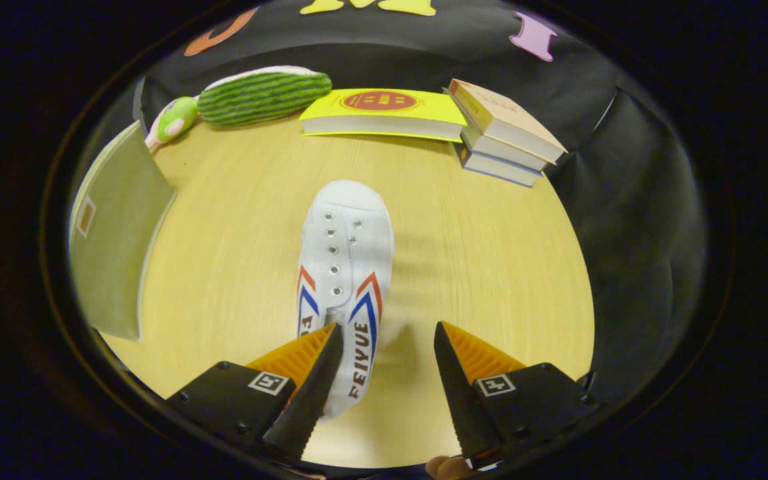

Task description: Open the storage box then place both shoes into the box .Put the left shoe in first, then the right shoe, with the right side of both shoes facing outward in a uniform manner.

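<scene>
A white canvas shoe (346,267) with red and blue side stripes lies on the wooden table (491,267), toe pointing away from me. My gripper (388,333) hangs open above its heel end. The left finger (311,373) overlaps the shoe's opening, hiding part of it, and the right finger (464,380) stands over bare table to the shoe's right. Nothing is held between them. An olive-green flat panel (117,233), perhaps the storage box or its lid, stands at the left of the table.
At the table's far side lie a green striped plush toy (257,97), a yellow book (384,110) and a stack of three books (504,133). Black cloth walls close in the table. A fingertip (447,467) of a person's hand shows beneath the gripper.
</scene>
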### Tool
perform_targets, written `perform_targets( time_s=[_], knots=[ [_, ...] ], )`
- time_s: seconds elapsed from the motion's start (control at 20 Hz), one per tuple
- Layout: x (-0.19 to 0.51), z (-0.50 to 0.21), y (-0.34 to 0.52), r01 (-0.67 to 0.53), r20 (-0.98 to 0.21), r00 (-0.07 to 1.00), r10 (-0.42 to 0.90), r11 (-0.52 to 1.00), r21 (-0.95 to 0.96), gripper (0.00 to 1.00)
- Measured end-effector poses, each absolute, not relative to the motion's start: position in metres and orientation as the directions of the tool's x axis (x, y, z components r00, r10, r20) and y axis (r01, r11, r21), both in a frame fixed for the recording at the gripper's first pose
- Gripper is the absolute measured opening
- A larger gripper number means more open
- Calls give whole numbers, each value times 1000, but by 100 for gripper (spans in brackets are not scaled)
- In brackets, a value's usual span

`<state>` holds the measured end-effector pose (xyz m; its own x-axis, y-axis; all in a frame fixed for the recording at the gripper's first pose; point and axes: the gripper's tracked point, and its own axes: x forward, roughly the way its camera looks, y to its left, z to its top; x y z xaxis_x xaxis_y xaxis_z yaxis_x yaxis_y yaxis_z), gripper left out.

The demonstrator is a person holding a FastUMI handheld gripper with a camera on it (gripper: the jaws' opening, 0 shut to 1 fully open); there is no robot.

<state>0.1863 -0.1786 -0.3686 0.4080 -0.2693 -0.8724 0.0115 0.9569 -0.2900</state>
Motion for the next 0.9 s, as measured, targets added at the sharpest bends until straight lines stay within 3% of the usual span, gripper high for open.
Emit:
perform_targets(
  time_s=[0.25, 0.65, 0.7, 0.8, 0.85, 0.9],
  knots=[
    [190, -382, -175, 22, -889, 381, -254, 964, -266, 81],
    [190, -387, -168, 36, -904, 363, -228, 972, -231, 82],
    [194, -387, -161, 25, -899, 394, -188, 981, -194, 75],
    [192, -384, -157, 28, -894, 411, -175, 983, -180, 30],
    [193, -380, -161, 31, -884, 424, -195, 979, -201, 27],
    [193, -376, -159, 48, -881, 437, -180, 983, -177, 14]
  ],
)
